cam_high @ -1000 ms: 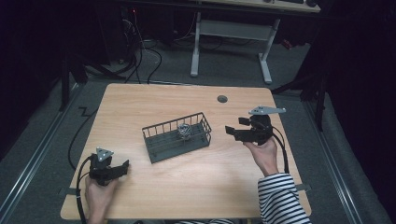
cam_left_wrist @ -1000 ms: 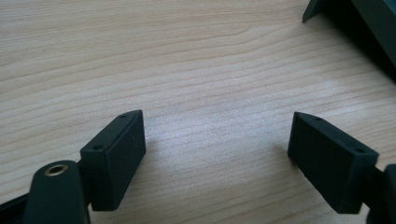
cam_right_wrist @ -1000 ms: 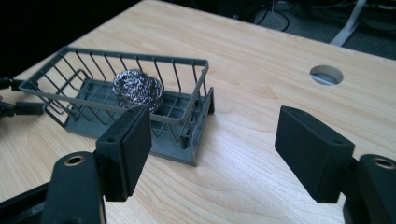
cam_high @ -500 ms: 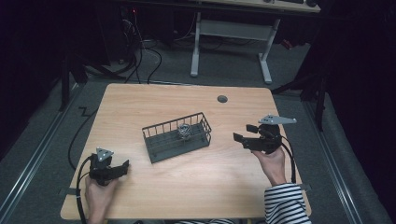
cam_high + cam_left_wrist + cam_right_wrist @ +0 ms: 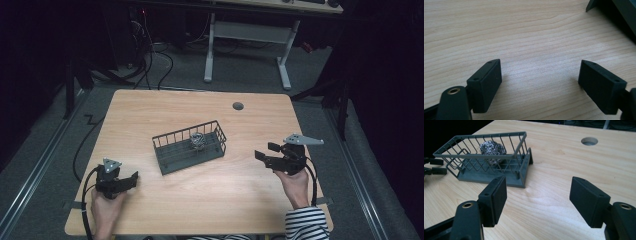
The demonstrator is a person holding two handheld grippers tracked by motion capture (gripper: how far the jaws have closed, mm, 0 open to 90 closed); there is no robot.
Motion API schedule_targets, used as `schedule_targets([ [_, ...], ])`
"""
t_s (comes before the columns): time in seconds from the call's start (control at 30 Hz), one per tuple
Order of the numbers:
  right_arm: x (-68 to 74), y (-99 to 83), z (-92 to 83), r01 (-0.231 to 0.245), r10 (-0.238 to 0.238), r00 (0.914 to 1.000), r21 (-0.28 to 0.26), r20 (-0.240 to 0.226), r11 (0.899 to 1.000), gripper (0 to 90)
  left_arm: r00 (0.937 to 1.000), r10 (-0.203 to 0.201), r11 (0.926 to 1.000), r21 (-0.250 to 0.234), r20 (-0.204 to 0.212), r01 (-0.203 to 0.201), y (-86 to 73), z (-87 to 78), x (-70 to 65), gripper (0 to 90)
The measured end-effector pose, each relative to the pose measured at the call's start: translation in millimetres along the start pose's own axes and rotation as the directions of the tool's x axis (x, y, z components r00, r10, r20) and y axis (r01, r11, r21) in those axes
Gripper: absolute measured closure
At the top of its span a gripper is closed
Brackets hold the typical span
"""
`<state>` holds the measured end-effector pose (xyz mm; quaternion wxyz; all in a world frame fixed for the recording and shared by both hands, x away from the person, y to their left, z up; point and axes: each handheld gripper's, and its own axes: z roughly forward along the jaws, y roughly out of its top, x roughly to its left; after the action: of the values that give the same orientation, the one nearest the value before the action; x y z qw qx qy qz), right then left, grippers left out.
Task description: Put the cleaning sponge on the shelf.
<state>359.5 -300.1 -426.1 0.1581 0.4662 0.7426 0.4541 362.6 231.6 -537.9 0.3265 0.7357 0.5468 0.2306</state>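
The steel-wool scourer lies inside the dark wire basket at mid-table, toward the basket's far end. The right gripper sits to the right of the basket, its jaws apart, empty, and just closing. The left gripper rests near the basket's front-left, jaws apart over bare wood. To end cleanly, I would keep the right gripper clear of the basket's rim.

Matt dark wire basket; shiny crinkled metal scourer; smooth light-wood table.
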Motion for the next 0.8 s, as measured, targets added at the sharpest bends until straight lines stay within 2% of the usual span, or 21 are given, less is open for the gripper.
schedule_targets([
  [0.1,-3.2,-8.5,3.6,-0.025,0.025,0.9997,0.012,0.0,1.0,31.6,1.0,0.0,1.0,0.0,0.0,0.0,0.0,0.0,0.0,19.3],
  [0.47,-9.1,-30.8,16.9,-0.061,0.061,0.9981,0.031,0.006,0.998,32.5,1.0,0.0,1.0,0.0,0.0,0.0,0.0,0.0,0.0,19.3],
  [0.63,-14.2,-46.8,26.0,-0.104,0.103,0.9945,0.038,0.016,0.994,32.9,1.0,0.0,1.0,0.0,0.0,0.0,0.0,0.0,0.0,19.3],
  [0.8,-15.9,-56.3,32.5,-0.108,0.106,0.9938,0.058,0.032,0.992,32.9,1.0,0.0,1.0,0.0,0.0,0.0,0.0,0.0,0.0,19.3],
])
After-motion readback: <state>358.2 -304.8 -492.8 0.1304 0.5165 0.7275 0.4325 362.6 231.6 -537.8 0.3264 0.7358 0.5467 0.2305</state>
